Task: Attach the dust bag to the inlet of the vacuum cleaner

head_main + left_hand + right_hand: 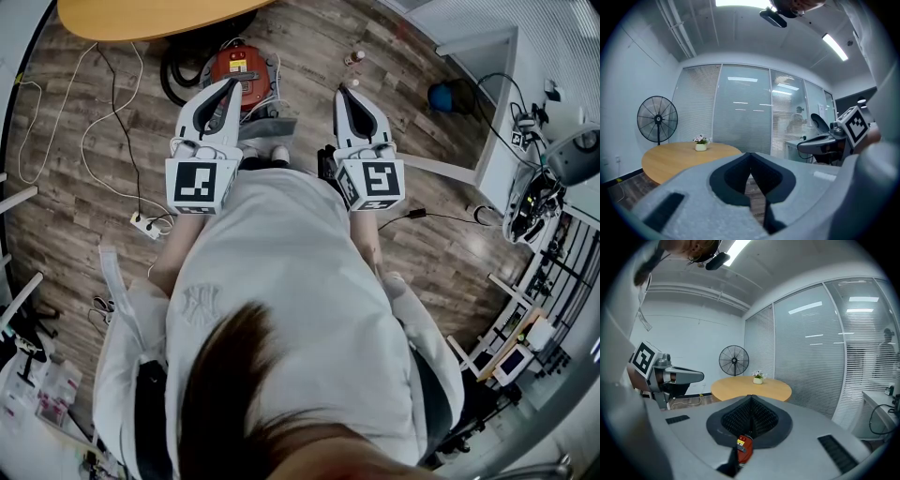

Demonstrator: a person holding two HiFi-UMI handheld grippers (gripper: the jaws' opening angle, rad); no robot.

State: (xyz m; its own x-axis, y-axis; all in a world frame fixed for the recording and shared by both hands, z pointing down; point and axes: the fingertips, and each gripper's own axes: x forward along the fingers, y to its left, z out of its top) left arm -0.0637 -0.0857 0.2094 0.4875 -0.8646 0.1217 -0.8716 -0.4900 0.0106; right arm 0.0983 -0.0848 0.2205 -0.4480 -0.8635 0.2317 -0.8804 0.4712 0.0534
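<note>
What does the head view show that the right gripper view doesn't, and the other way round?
Only the head view: the power strip on the floor and the marker cube on the right tongs. Only the right gripper view: the standing fan, the flower pot and the blinds. Both: the wooden table, the red vacuum cleaner and the left tongs, shut.

No legible text, number or brand appears. The marker cubes (202, 186) of the left gripper (232, 84) and right gripper (344, 93) carry only black-and-white square code patterns. The yellow label (740, 442) on the red vacuum cleaner (246, 70) and the shirt emblem (199, 305) are too small to read.
</note>
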